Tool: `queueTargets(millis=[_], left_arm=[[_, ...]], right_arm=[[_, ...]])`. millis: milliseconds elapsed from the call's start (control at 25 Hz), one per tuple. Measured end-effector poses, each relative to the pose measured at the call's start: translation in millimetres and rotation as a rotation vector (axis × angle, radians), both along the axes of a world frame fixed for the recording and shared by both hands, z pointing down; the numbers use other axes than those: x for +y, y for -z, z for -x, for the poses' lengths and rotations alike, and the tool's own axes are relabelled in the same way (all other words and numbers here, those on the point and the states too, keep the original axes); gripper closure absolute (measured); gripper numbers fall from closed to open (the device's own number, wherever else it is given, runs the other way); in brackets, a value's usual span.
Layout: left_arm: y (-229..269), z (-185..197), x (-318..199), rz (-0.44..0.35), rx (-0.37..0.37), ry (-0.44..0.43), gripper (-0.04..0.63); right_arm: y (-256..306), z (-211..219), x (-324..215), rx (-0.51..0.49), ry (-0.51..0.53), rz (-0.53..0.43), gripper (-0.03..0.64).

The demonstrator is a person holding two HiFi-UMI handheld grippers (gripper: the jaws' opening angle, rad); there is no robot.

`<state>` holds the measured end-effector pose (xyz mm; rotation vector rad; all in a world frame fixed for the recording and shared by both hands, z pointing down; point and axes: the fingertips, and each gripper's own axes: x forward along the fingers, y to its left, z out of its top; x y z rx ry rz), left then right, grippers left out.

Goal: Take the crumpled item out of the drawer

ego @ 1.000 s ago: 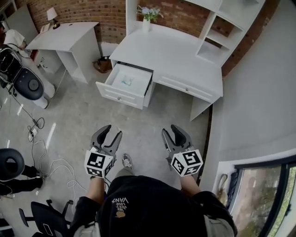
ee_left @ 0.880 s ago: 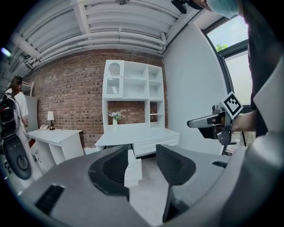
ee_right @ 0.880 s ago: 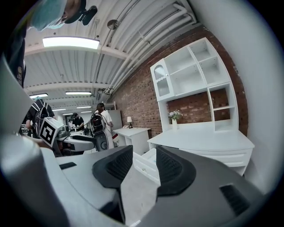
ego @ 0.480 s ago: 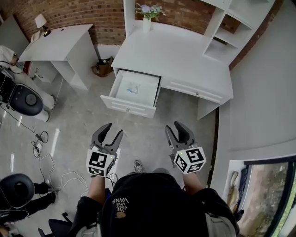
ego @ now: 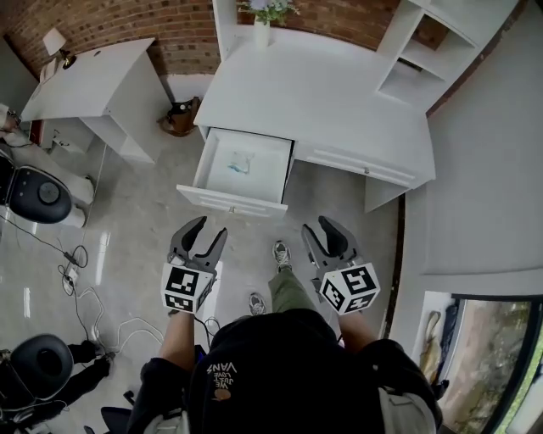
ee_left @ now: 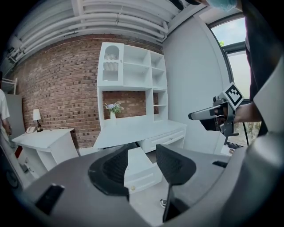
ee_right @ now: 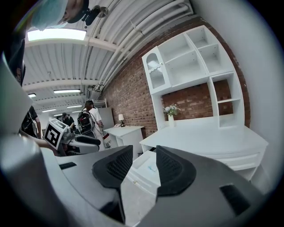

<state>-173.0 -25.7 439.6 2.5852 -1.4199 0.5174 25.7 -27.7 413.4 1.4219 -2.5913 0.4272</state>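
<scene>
Seemingly one crumpled item [ego: 238,163], one drawer [ego: 231,202].

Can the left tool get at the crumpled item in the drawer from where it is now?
Probably not yet. The drawer is open and nothing covers the item, but the left tool hangs short of it.

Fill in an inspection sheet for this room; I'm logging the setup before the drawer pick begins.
Surface: white desk, with a vase of flowers at its back edge.
Job's things: drawer pulled open; crumpled item lies inside, untouched.
Clutter: brown bag or basket on the floor beside the desk.
Grippers: left gripper and right gripper open, nothing between the jaws, short of the drawer.
Cables: loose cables on the floor at left.
Surroundings: side table, office chair, brick wall, window.
</scene>
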Motion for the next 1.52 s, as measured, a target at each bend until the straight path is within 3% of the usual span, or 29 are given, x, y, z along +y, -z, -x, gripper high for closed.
queueTargets(millis=[640,960,1520], left_arm=[[-82.7,-28.8,-193.2,0.15,-0.09,0.014,0.417],[-140.2,-31.4,-250.9,0.285,-0.151,0.026,0.417],[-263.1,-56.1,-305.0,0.529,-0.33,-0.067,0.417]], right_arm=[[-37.2,-13.8,-179.1,-0.007,0.117,0.06,0.476],[-74.8,-25.3,-224.7,-0.021,0.144,0.147,0.476],[-130.3,-37.9,-258.4,-0.022,0.203,0.247,0.476]])
